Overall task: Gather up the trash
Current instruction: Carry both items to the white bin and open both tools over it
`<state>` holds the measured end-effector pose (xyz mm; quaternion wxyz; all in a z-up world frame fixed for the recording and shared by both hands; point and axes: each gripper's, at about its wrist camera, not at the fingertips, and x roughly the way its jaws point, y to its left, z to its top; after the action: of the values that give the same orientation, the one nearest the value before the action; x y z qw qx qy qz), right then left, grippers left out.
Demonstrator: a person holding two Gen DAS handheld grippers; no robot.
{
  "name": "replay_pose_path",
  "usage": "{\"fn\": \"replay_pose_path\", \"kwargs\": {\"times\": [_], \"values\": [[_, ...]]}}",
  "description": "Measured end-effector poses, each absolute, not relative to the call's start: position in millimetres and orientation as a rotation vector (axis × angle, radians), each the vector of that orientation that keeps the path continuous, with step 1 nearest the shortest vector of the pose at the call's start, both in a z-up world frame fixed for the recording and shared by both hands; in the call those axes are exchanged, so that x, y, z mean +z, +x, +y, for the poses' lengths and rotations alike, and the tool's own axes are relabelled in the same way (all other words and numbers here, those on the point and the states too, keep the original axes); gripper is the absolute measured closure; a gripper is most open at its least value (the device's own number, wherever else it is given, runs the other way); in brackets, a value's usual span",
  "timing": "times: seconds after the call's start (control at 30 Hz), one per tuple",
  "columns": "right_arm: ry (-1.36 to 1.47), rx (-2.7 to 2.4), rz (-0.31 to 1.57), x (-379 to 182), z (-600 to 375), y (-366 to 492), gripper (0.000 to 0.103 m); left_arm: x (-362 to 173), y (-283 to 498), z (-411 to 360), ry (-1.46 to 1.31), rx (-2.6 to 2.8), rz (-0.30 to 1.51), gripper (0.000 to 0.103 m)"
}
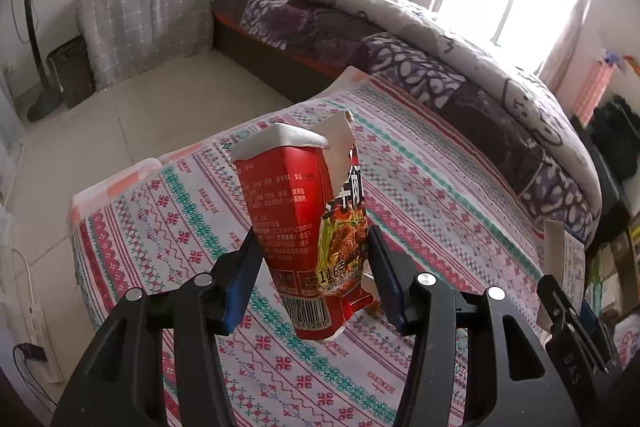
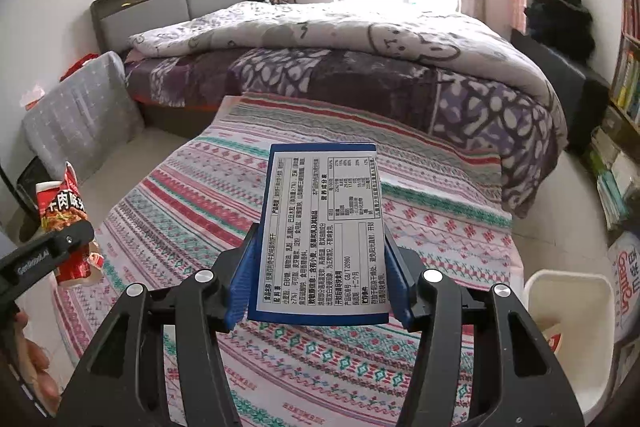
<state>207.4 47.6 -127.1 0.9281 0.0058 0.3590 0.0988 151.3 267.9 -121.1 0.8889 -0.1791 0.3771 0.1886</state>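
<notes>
Left gripper (image 1: 316,259) clamping red carton (image 1: 304,223), right gripper (image 2: 318,267) clamping blue box (image 2: 320,239)

White bin (image 2: 568,311) right of bench (image 2: 440,227): cut by frame edge, contents unclear. Blue box (image 2: 320,231) print too small.

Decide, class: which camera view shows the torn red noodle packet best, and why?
The left wrist view: the red noodle packet fills the centre, clamped in the left gripper, its tear and barcode clear. The right wrist view shows it small at the left edge, partly hidden by that gripper.
</notes>
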Motion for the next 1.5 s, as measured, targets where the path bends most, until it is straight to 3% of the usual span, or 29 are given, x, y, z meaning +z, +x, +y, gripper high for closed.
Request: {"fn": "replay_pose_path", "kwargs": {"times": [1.5], "values": [[0.228,-0.091,0.711,-103.3,-147.0,190.4,0.049,-102.6,169.1,69.3,-0.120,0.067,0.738,0.050]]}}
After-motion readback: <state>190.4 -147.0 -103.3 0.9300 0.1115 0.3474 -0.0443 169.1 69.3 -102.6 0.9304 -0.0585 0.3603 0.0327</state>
